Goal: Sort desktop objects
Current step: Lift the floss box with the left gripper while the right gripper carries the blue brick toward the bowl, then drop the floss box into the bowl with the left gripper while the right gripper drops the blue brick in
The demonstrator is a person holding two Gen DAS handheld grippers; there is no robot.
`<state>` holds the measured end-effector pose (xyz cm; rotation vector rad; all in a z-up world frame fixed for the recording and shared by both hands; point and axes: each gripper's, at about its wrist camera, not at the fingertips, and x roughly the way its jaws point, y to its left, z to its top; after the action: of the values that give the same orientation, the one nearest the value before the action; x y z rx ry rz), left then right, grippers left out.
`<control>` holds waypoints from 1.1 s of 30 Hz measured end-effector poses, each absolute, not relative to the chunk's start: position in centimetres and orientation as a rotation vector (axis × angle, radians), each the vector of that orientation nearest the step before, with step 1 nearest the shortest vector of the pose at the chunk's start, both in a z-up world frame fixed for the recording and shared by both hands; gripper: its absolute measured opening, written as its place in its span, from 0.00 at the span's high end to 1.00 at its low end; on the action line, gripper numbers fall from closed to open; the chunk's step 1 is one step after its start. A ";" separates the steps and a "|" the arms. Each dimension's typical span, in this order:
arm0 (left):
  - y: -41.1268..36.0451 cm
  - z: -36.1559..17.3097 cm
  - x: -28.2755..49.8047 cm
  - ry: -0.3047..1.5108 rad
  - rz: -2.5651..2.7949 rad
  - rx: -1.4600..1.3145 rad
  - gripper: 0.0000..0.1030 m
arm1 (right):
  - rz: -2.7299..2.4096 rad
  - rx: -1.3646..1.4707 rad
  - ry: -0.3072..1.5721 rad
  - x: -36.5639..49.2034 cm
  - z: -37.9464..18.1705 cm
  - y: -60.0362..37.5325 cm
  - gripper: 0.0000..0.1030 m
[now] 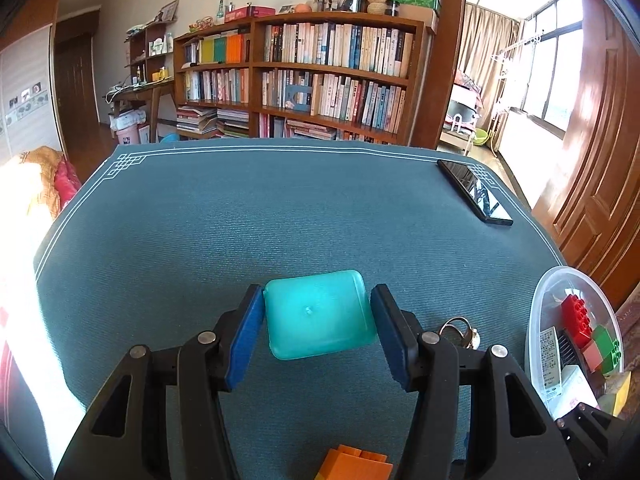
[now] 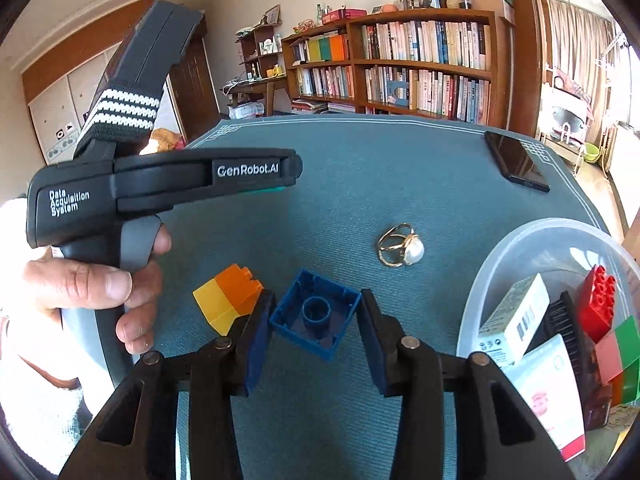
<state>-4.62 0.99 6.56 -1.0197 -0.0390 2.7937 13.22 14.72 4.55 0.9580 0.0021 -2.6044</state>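
Note:
My left gripper is open around a teal plastic box lying on the green table mat; the left pad touches its side, the right pad stands just apart. My right gripper is open around an upturned blue brick on the mat. An orange and yellow brick lies to its left, also seen in the left wrist view. A gold ring with a pearl lies beyond. A clear plastic tub at the right holds red and green bricks, a small carton and a comb.
A black phone lies at the mat's far right corner. The tub's rim is at the right edge in the left wrist view, with the ring beside my right finger. The left hand-held gripper's body fills the left of the right wrist view.

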 end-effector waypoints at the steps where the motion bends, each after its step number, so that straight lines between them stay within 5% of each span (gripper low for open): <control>1: 1.3 6.7 -4.5 -0.035 2.785 -1.013 0.44 | -2.637 0.938 -0.001 13.3 5.0 15.1 0.56; 33: 16.4 8.3 2.3 0.212 2.390 -0.831 0.43 | -3.304 0.928 -0.435 15.0 8.5 30.7 0.55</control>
<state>2.34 16.36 8.33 -0.8313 0.2117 2.3904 15.02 30.73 8.53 0.9283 -0.4347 -3.3040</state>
